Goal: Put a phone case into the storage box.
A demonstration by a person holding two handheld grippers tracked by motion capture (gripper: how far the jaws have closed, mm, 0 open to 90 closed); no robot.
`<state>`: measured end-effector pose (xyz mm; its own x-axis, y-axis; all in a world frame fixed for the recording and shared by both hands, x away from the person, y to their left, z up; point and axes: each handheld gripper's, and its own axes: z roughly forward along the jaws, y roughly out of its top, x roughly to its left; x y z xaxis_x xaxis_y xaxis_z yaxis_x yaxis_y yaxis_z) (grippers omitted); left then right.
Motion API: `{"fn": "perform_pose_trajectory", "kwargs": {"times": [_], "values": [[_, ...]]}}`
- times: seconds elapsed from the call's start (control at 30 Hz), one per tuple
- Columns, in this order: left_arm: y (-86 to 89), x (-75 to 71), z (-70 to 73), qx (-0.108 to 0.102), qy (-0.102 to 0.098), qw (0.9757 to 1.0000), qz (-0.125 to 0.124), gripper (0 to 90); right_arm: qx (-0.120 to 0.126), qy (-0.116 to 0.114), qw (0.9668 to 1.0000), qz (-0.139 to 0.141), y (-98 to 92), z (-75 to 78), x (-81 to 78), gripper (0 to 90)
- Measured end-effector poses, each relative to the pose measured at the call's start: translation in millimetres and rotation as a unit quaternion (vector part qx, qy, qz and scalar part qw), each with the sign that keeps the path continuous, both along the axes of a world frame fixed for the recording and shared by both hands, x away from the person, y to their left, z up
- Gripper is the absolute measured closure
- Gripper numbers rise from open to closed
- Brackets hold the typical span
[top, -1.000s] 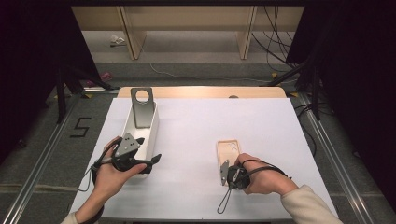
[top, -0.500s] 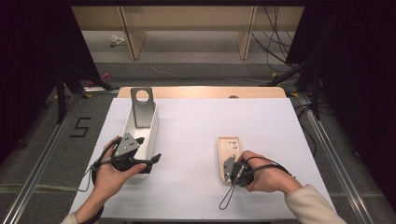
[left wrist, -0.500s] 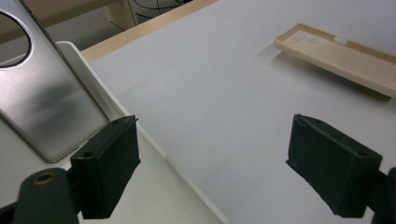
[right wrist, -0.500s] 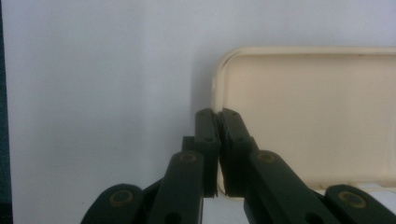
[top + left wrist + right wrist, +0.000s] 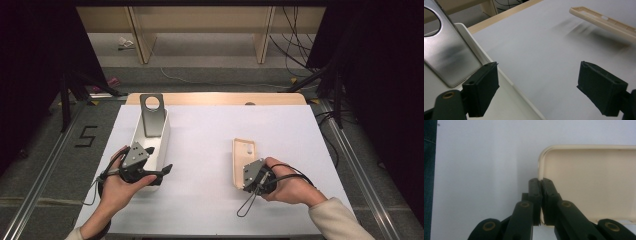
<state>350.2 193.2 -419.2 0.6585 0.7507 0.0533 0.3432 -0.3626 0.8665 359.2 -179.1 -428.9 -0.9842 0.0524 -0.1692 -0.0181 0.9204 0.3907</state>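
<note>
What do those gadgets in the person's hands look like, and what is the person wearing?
Each hand grips a black handheld gripper, left and right, with two blocky black jaws, brass-coloured pivot rivets, a grey three-cornered plate on top and a looping black cable. The right arm wears a cream sleeve.

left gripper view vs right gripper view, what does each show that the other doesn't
In the left gripper view alone: the silver phone case with its round cutout leaning in the white tray, the wooden table edge, and the left claw, jaws wide apart with nothing between them. In the right gripper view alone: the right claw shut on the side wall of the beige phone case, seen from inside. Both share that beige case and the white table surface.
</note>
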Motion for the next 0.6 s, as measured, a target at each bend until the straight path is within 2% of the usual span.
{"fn": "perform_pose_trajectory", "kwargs": {"times": [0.3, 0.6], "values": [[-2.5, 1.6, 4.7, -0.006, -0.001, 1.0000, -0.004, 16.8, 0.047, -0.008, 0.9988, -0.012, -2.4, 0.6, 1.3, 87.9], [-14.0, 9.3, 16.4, -0.020, 0.000, 0.9997, -0.015, 17.5, 0.068, -0.010, 0.9975, -0.017, -2.8, -0.3, 1.8, 87.9]]}}
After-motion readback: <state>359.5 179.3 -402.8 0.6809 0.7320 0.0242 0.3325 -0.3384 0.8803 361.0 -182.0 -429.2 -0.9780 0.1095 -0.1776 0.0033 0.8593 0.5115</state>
